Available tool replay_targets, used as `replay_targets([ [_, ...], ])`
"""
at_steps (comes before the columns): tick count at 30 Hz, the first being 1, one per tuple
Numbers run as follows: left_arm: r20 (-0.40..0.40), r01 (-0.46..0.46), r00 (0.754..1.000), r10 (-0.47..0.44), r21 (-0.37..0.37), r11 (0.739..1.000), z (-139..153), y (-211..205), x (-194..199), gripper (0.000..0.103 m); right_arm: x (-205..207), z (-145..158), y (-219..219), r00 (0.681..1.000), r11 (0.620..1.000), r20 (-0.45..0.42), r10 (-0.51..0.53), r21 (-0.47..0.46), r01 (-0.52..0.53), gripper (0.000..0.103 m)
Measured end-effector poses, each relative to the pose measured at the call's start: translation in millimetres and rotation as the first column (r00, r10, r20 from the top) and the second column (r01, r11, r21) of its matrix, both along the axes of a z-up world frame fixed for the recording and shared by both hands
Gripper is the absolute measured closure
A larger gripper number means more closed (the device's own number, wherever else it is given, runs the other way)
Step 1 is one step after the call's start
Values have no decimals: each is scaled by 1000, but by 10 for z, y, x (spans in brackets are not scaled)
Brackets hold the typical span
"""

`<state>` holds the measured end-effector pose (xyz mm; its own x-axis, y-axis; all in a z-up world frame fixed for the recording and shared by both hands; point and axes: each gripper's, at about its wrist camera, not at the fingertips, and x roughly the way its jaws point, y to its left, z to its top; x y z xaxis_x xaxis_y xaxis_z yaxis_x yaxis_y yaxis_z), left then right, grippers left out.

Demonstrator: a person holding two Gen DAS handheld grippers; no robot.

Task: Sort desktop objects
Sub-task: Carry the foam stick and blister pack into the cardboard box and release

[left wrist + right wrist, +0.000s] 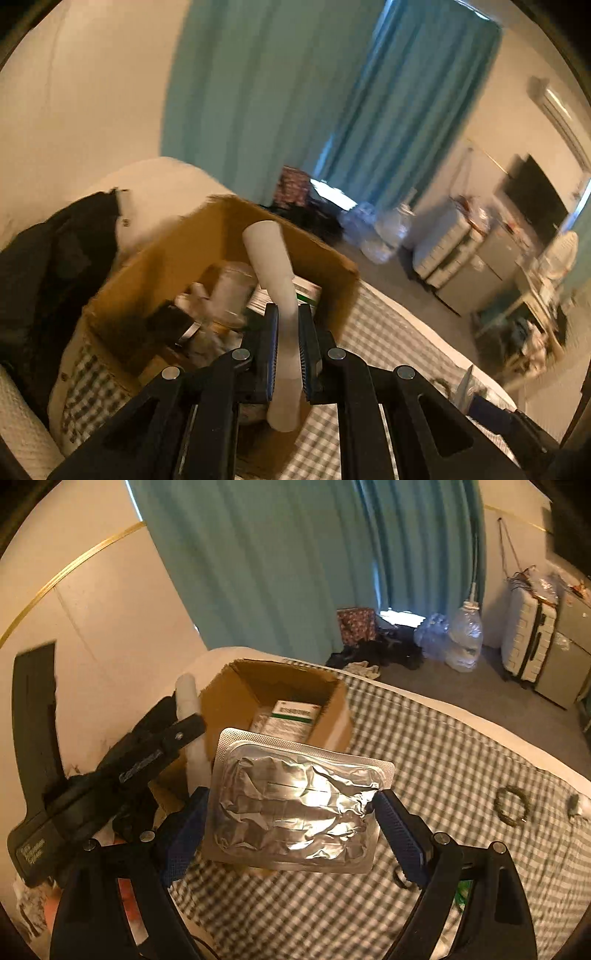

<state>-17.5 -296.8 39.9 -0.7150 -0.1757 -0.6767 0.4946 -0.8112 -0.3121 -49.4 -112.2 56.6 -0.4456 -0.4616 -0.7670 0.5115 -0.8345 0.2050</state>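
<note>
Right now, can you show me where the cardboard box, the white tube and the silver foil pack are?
cardboard box (236, 698): right wrist view, its outer side wall.
white tube (275, 266): left wrist view, middle of its shaft.
silver foil pack (295, 805): right wrist view, centre of the crinkled foil.

Both wrist views look down (closely) at the cardboard box (221, 254).

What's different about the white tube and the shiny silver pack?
The tube is long, round and plain white; the pack is flat, wide and crinkly silver foil. The left gripper is nearly shut on the thin tube, while the right gripper has its jaws wide apart around the pack. The tube points up; the pack faces the camera. Both are held in the air near the box.
</note>
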Motion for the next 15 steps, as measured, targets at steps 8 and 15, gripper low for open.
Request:
replay_targets([
  [8, 98, -96, 990, 100, -48, 994, -323, -327, -100, 92, -528, -150, -197, 993, 990, 114, 2, -143, 14, 14],
  [15, 98, -178, 979, 178, -13, 984, -402, -376, -146, 66, -830, -54, -488, 989, 944, 141, 51, -331, -1, 5],
])
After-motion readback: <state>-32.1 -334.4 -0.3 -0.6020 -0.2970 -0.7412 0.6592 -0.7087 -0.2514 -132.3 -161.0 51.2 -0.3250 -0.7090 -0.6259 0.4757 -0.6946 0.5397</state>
